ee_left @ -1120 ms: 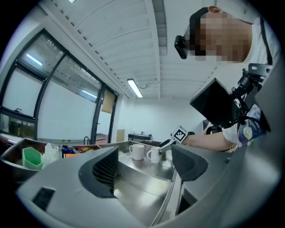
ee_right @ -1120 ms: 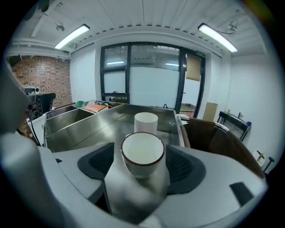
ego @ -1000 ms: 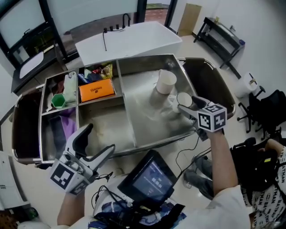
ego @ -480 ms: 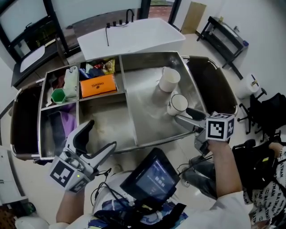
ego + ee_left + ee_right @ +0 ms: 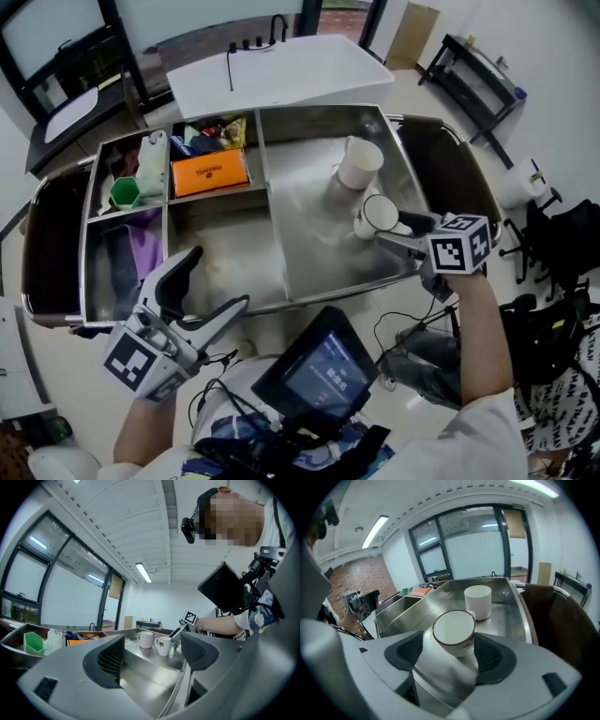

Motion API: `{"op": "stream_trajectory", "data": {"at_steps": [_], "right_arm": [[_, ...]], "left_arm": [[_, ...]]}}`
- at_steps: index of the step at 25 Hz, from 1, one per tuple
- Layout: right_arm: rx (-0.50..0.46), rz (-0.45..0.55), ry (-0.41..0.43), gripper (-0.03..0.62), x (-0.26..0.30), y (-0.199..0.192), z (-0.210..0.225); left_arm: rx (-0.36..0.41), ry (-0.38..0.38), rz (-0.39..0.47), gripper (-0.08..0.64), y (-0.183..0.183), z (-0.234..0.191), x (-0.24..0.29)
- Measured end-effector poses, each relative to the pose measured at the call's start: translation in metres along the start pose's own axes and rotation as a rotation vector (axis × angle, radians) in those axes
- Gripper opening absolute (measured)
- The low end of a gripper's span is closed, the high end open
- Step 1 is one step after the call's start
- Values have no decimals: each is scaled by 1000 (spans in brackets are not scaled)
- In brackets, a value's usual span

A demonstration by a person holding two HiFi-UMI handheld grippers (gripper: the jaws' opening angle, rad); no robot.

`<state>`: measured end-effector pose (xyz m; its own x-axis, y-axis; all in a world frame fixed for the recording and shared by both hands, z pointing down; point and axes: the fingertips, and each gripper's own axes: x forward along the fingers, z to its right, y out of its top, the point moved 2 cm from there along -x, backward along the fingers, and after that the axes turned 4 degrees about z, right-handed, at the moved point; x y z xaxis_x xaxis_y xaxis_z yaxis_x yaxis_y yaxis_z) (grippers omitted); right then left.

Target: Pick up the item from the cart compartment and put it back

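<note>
Presently: one white ceramic mug (image 5: 379, 214), dark-rimmed, upright in the cart's large steel compartment (image 5: 305, 262), right of centre in the head view, near a second white mug (image 5: 360, 163). Likely rigid, glazed, slippery, moderately heavy and chippable; best taken across the body below the rim. Right gripper (image 5: 394, 232): jaws astride it, just been closing, not yet pressing. Left gripper (image 5: 218, 278): jaws apart, empty.

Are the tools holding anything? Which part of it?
Nothing yet. The right tool has just been closing its jaws round the brown-rimmed mug, without pressing it. The left tool is empty.
</note>
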<state>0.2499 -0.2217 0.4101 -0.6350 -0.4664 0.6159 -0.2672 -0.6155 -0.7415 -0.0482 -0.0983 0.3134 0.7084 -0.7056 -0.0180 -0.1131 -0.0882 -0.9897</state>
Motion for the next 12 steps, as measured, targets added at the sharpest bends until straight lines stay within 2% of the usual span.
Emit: {"op": "stream_trajectory", "data": {"at_steps": [5, 8, 12], "right_arm": [[211, -17, 117, 330, -9, -2, -14], [221, -29, 177, 321, -12, -6, -28], [175, -60, 259, 311, -9, -9, -56]], "left_arm": [[0, 20, -6, 374, -1, -4, -6], [-1, 22, -3, 374, -1, -5, -8], [0, 21, -3, 374, -1, -7, -9]]}}
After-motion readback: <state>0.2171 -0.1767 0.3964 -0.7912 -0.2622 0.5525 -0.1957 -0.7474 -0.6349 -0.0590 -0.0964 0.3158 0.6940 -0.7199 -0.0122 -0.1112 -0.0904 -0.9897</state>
